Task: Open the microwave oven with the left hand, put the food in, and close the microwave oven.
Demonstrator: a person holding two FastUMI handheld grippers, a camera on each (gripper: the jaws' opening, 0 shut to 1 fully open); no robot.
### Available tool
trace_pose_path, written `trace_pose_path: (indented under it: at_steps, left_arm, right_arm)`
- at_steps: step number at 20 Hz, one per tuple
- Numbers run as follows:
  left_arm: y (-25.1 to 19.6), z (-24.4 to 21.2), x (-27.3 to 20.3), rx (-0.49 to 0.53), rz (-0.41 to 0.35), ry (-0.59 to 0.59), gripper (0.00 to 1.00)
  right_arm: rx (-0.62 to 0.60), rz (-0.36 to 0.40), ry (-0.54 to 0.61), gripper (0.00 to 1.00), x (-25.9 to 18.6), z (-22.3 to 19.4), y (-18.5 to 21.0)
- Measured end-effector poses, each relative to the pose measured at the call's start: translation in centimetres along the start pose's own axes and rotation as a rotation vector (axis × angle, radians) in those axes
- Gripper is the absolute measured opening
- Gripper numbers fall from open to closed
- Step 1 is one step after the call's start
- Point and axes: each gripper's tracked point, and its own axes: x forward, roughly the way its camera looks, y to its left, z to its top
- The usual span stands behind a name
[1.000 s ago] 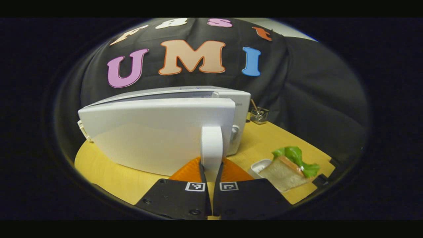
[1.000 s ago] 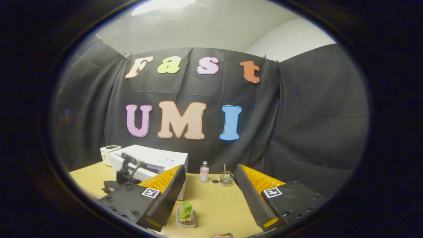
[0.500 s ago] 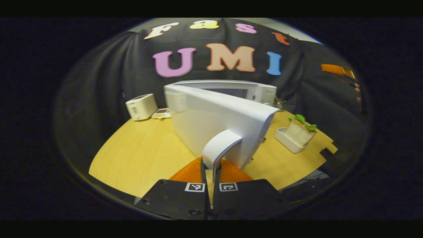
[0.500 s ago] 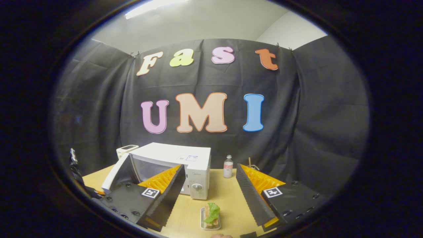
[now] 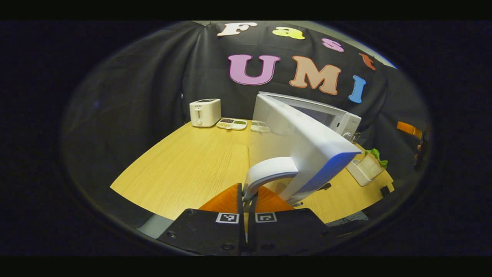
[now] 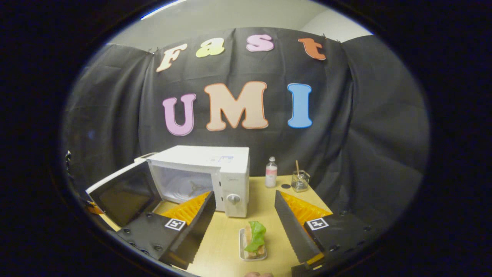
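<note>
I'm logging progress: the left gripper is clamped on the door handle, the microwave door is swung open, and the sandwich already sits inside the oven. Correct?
Not quite. The right gripper view shows the sandwich in its tray on the table, outside the microwave. The left gripper does clamp the door handle, door open.

One microwave (image 6: 215, 169), one sandwich (image 6: 254, 238), one toaster (image 5: 205, 112), one bottle (image 6: 271, 177).
</note>
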Motion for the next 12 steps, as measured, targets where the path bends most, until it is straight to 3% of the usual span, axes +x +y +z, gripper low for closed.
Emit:
trace_pose_path:
  at_steps: [4, 8, 12]
  left_arm:
    - [-0.1, -0.2, 0.1, 0.001, -0.002, 0.011, 0.01]
    - [0.0, 0.0, 0.0, 0.015, 0.0, 0.017, 0.01]
    - [0.0, -0.1, 0.1, 0.011, 0.002, 0.017, 0.01]
  right_arm:
    - [-0.001, -0.071, 0.133, 0.97, 2.2, -7.3, -1.6]
    - [-0.005, -0.073, 0.332, 0.98, 3.3, -15.3, -2.3]
    - [0.035, -0.085, 0.409, 0.98, 4.2, -18.3, -2.7]
